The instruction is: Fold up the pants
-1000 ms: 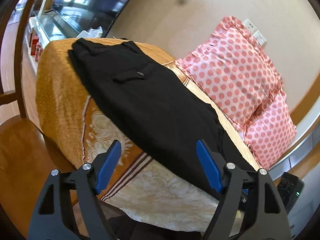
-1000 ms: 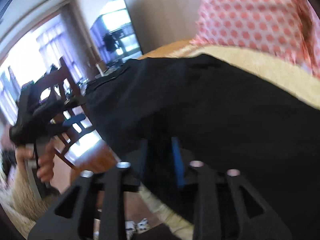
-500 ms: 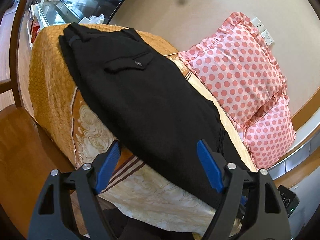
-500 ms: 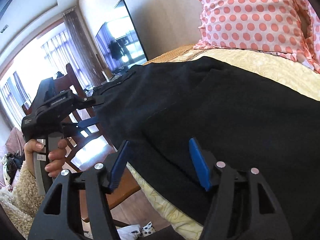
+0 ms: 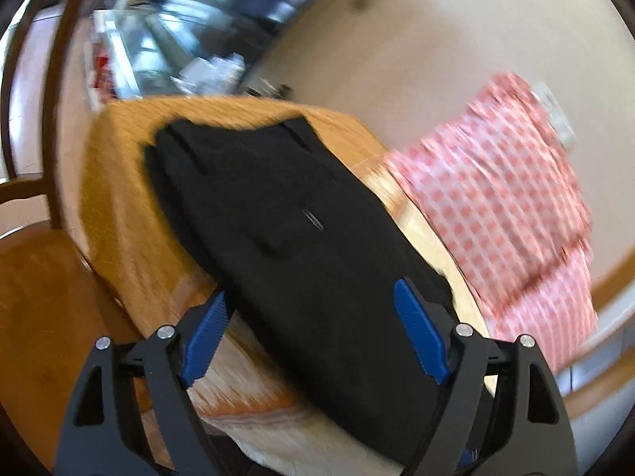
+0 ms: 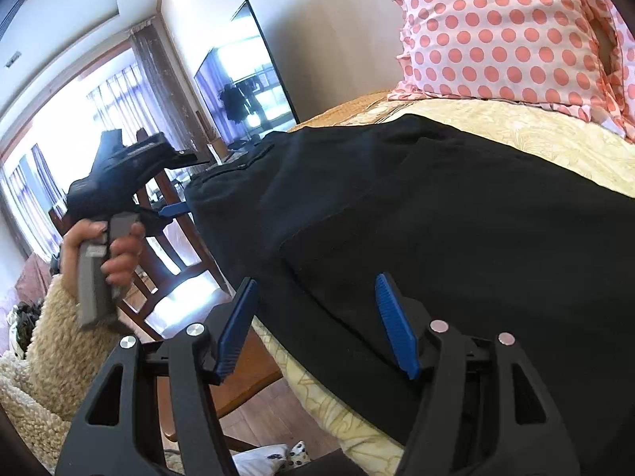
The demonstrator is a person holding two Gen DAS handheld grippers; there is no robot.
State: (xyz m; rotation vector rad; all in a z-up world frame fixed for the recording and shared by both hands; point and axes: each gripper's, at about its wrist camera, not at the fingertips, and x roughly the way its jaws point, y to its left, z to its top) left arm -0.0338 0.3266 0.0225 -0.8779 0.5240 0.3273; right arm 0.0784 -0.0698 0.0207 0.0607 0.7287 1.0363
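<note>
While both jaws gape, black pants (image 5: pixel 301 238) lie before left gripper (image 5: pixel 313 341) and right gripper (image 6: pixel 317 325).

We are in a home, in a living room or a bedroom. We see a soft surface under an orange and cream patterned cover (image 5: pixel 119 182), with pink polka-dot pillows (image 6: pixel 504 27) leaning on the beige wall. A large flat dark television screen (image 6: pixel 246 79) hangs there, tall windows with long curtains (image 6: pixel 151 79) give daylight, and a brown wooden chair (image 6: pixel 174 254) stands on wooden floor
</note>
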